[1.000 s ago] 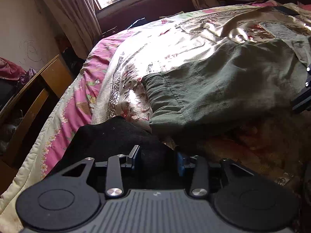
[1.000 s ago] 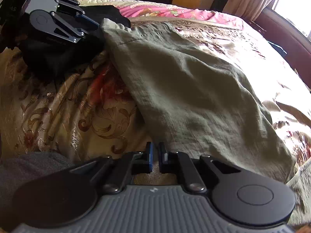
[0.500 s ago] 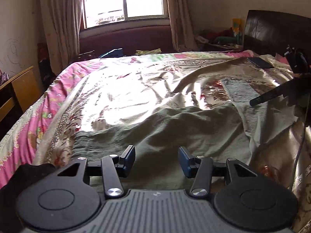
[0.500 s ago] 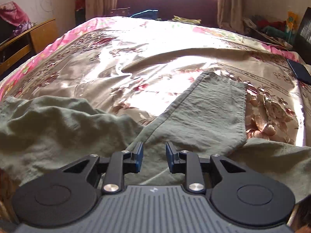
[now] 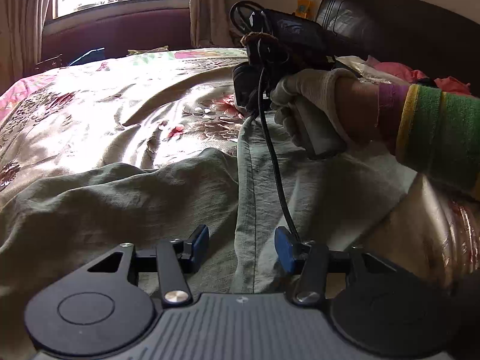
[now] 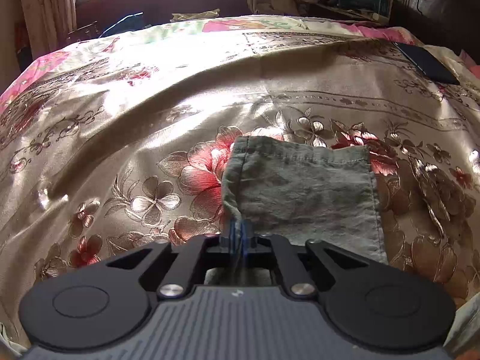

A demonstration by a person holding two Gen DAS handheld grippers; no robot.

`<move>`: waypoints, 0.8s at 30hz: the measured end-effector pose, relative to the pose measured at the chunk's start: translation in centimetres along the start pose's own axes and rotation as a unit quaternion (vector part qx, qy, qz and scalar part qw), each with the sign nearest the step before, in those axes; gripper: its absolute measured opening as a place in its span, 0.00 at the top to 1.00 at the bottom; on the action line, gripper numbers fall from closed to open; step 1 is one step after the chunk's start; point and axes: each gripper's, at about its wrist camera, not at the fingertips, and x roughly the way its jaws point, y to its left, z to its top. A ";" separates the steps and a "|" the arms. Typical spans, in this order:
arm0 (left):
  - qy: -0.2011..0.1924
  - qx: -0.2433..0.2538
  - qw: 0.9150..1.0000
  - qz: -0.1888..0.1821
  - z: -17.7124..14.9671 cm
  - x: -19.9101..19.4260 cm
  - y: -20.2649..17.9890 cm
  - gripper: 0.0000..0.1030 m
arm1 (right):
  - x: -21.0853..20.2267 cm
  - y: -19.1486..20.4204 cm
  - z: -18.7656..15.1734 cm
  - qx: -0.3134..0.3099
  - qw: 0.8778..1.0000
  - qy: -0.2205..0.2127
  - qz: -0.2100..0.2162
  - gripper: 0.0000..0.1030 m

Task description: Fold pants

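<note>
Right wrist view: the right gripper [image 6: 238, 237] is clamped on the left edge of a pants [image 6: 303, 192] leg near its hem, the green cloth lying flat on the floral bedspread [image 6: 150, 120]. Left wrist view: the left gripper [image 5: 241, 247] gapes wide over the rumpled pants, a gloved hand [image 5: 309, 96] beyond, nearer the headboard [image 5: 405, 30].

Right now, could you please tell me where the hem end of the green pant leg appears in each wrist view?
Left wrist view: the pant leg runs up the centre-right; its hem end lies beneath the gloved right hand.
Right wrist view: the hem sits centre frame, its left edge pinched in the right claw.
Shared landmark: the floral bedspread and the window curtains.
</note>
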 end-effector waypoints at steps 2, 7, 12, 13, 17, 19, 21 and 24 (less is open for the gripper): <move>0.004 -0.004 1.000 -0.003 0.1 0.1 -0.3 0.41 | -2.4 -2.2 0.5 0.023 0.999 -0.021 0.022 0.98; -0.015 0.014 1.000 0.007 0.6 -1.2 -1.8 0.41 | -12.4 -9.9 -0.7 0.132 0.977 -0.105 0.129 0.98; -0.010 0.028 1.000 -0.011 0.6 -0.9 -4.1 0.41 | -19.8 -19.4 -8.2 0.226 0.953 -0.167 0.115 0.98; -0.006 0.033 0.999 -0.013 0.5 -0.6 -4.6 0.41 | -19.5 -21.1 -9.9 0.241 0.954 -0.155 0.090 0.98; 0.018 0.072 0.997 -0.015 0.2 0.8 -7.1 0.41 | -16.7 -26.0 -14.5 0.310 0.944 -0.092 0.068 0.95; 0.025 0.098 0.995 -0.009 0.0 1.2 -8.2 0.41 | -16.2 -26.6 -15.0 0.307 0.945 -0.090 0.063 0.92; 0.030 0.113 0.993 -0.005 0.0 1.5 -8.9 0.41 | -16.6 -25.7 -14.6 0.260 0.959 -0.107 0.044 0.90; 0.034 0.119 0.992 -0.002 0.3 2.1 -9.4 0.41 | -17.2 -23.0 -13.7 0.143 0.980 -0.135 -0.008 0.85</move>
